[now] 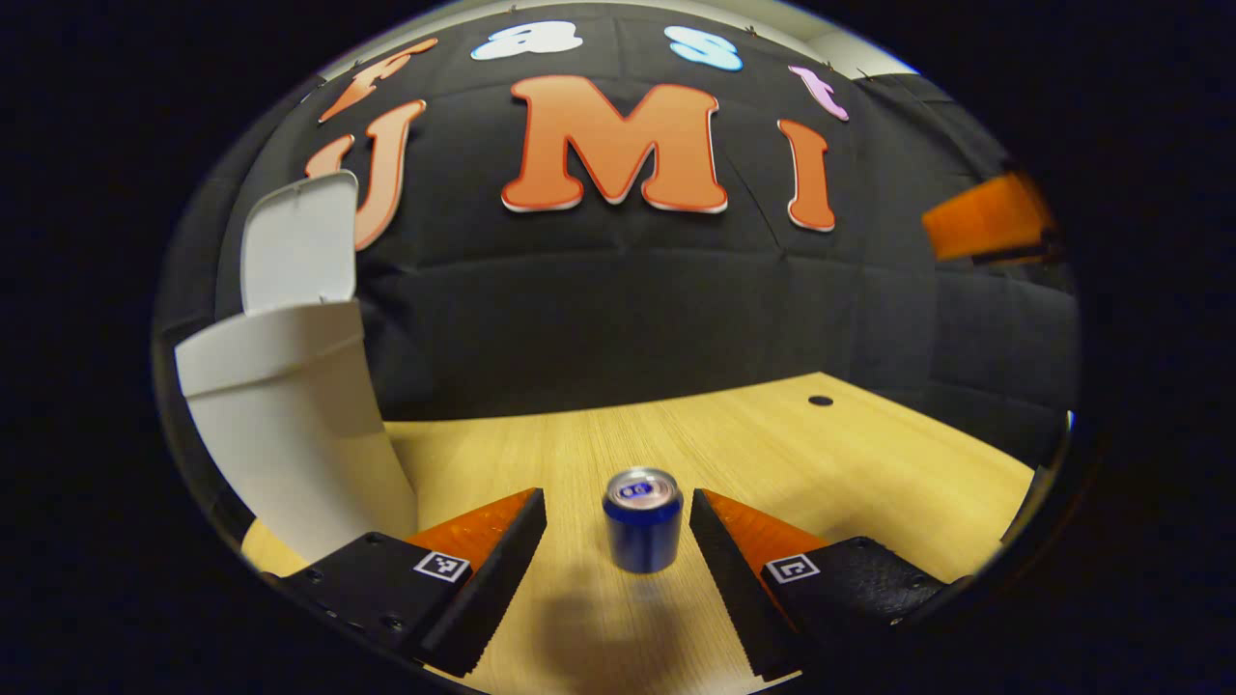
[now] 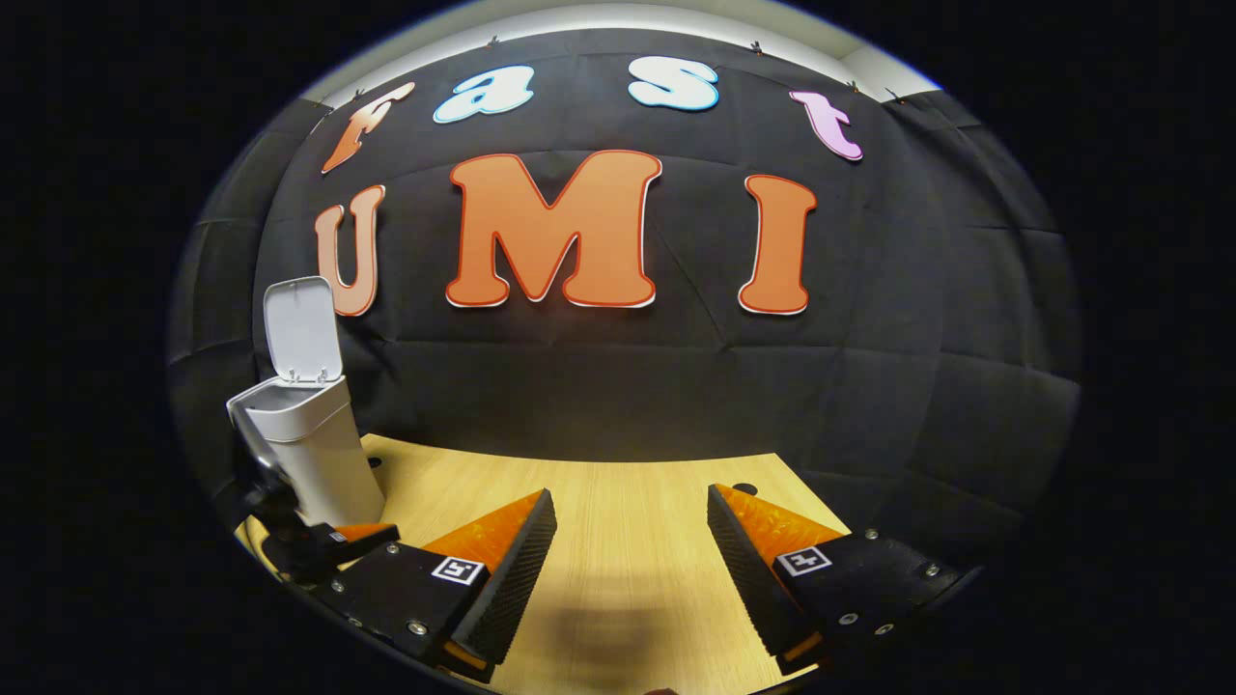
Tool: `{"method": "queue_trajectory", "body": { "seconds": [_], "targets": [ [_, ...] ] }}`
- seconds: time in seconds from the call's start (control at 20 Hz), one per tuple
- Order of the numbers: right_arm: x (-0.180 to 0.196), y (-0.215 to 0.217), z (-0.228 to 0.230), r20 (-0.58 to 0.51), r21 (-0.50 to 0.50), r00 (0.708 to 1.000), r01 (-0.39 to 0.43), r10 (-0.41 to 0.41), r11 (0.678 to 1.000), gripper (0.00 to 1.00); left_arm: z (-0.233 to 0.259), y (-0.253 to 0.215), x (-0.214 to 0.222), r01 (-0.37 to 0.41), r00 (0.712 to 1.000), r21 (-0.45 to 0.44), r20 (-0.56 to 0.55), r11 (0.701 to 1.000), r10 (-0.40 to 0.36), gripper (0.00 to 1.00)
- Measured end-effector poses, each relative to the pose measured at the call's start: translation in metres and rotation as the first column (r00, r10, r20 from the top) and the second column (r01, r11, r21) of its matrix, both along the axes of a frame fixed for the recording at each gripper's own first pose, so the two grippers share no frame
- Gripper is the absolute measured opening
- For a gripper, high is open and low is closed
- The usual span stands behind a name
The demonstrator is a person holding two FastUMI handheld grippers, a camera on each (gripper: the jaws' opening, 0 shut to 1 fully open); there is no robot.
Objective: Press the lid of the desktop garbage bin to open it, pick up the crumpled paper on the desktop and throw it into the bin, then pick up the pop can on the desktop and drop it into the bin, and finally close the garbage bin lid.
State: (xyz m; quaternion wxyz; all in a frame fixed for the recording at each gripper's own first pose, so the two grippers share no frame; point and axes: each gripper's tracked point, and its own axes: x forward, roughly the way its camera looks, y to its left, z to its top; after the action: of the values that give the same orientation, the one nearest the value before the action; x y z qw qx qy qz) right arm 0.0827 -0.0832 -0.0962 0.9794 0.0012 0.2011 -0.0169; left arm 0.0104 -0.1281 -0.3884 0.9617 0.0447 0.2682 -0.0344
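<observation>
A blue pop can (image 1: pixel 643 526) stands upright on the wooden table (image 1: pixel 869 483), between the spread fingers of my left gripper (image 1: pixel 618 497). That gripper is open, with a gap on each side of the can. The white bin (image 1: pixel 290 425) is close on the left, its lid (image 1: pixel 299 241) flipped up. In the right gripper view the same bin (image 2: pixel 314 454) stands far left with its lid (image 2: pixel 301 328) raised. My right gripper (image 2: pixel 632 494) is open over bare table with nothing between its fingers. The left gripper (image 2: pixel 323 545) shows low in front of the bin.
The black cloth wall runs behind the table's far edge. A small dark hole (image 1: pixel 820 400) sits in the tabletop near the back right, also seen as the hole (image 2: pixel 744 488). A blurred orange part (image 1: pixel 985 217) hangs at the right edge of the left gripper view.
</observation>
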Motion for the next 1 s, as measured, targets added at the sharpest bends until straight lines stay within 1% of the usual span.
{"method": "queue_trajectory", "body": {
  "seconds": [0.1, 0.2, 0.25, 0.3, 0.4, 0.45, 0.5, 0.55, 0.6, 0.7, 0.75, 0.85, 0.9, 0.95, 1.0],
  "targets": [
    [0.0, -0.012, 0.001, -0.006, -0.024, 1.0, 0.018, -0.018, 1.0, 0.94, -0.041, -0.002, 0.011, 0.0, 0.996, 0.017, -0.084, 1.0, 0.002, 0.96],
    [-0.002, -0.021, 0.002, -0.015, -0.054, 0.999, 0.03, -0.03, 0.998, 0.94, -0.065, -0.002, 0.027, -0.001, 0.995, 0.011, -0.098, 1.0, 0.002, 0.98],
    [-0.002, -0.025, 0.002, -0.018, -0.065, 0.999, 0.036, -0.037, 0.997, 0.94, -0.079, -0.002, 0.035, -0.008, 0.994, 0.025, -0.11, 1.0, 0.011, 0.98],
    [-0.003, -0.029, 0.003, -0.019, -0.074, 0.999, 0.042, -0.044, 0.996, 0.94, -0.094, -0.005, 0.045, 0.001, 0.994, 0.021, -0.109, 1.0, 0.001, 0.98],
    [-0.006, -0.034, 0.002, -0.027, -0.084, 0.998, 0.05, -0.053, 0.995, 0.94, -0.098, -0.012, 0.06, 0.014, 0.994, 0.02, -0.104, 1.0, -0.012, 0.99],
    [-0.008, -0.033, 0.001, -0.032, -0.086, 0.998, 0.048, -0.051, 0.995, 0.94, -0.095, -0.016, 0.069, 0.022, 0.997, 0.012, -0.073, 1.0, -0.021, 0.99],
    [-0.009, -0.034, 0.0, -0.037, -0.09, 0.998, 0.05, -0.053, 0.995, 0.94, -0.096, -0.017, 0.079, 0.019, 0.998, 0.014, -0.064, 1.0, -0.018, 0.98],
    [-0.008, -0.034, 0.0, -0.039, -0.088, 0.998, 0.051, -0.055, 0.995, 0.94, -0.097, -0.017, 0.079, 0.018, 0.997, 0.018, -0.081, 1.0, -0.016, 0.91],
    [-0.008, -0.033, 0.001, -0.038, -0.08, 0.998, 0.051, -0.055, 0.995, 0.94, -0.095, -0.017, 0.08, 0.019, 0.996, 0.022, -0.088, 1.0, -0.017, 0.84],
    [-0.005, -0.03, 0.003, -0.03, -0.073, 0.998, 0.049, -0.051, 0.996, 0.94, -0.089, -0.014, 0.075, 0.025, 0.994, 0.028, -0.106, 0.999, -0.022, 0.82],
    [-0.003, -0.027, 0.003, -0.027, -0.068, 0.999, 0.046, -0.048, 0.997, 0.94, -0.075, -0.01, 0.074, 0.022, 0.996, 0.025, -0.089, 0.999, -0.02, 0.81],
    [0.001, -0.021, 0.002, -0.021, -0.061, 0.999, 0.037, -0.039, 0.997, 0.94, -0.035, 0.0, 0.066, 0.01, 0.999, 0.027, -0.053, 1.0, -0.009, 0.8],
    [0.003, -0.017, 0.001, -0.017, -0.06, 0.999, 0.032, -0.033, 0.998, 0.94, -0.01, 0.006, 0.055, 0.004, 0.999, 0.017, -0.037, 1.0, -0.003, 0.8],
    [0.004, -0.011, 0.0, -0.018, -0.047, 1.0, 0.023, -0.023, 0.999, 0.94, 0.014, 0.016, 0.045, -0.011, 1.0, 0.018, -0.022, 1.0, 0.011, 0.77],
    [0.006, -0.005, -0.001, -0.015, -0.028, 1.0, 0.015, -0.016, 0.999, 0.94, 0.038, 0.027, 0.036, -0.018, 1.0, 0.018, -0.003, 1.0, 0.019, 0.8]
  ]
}}
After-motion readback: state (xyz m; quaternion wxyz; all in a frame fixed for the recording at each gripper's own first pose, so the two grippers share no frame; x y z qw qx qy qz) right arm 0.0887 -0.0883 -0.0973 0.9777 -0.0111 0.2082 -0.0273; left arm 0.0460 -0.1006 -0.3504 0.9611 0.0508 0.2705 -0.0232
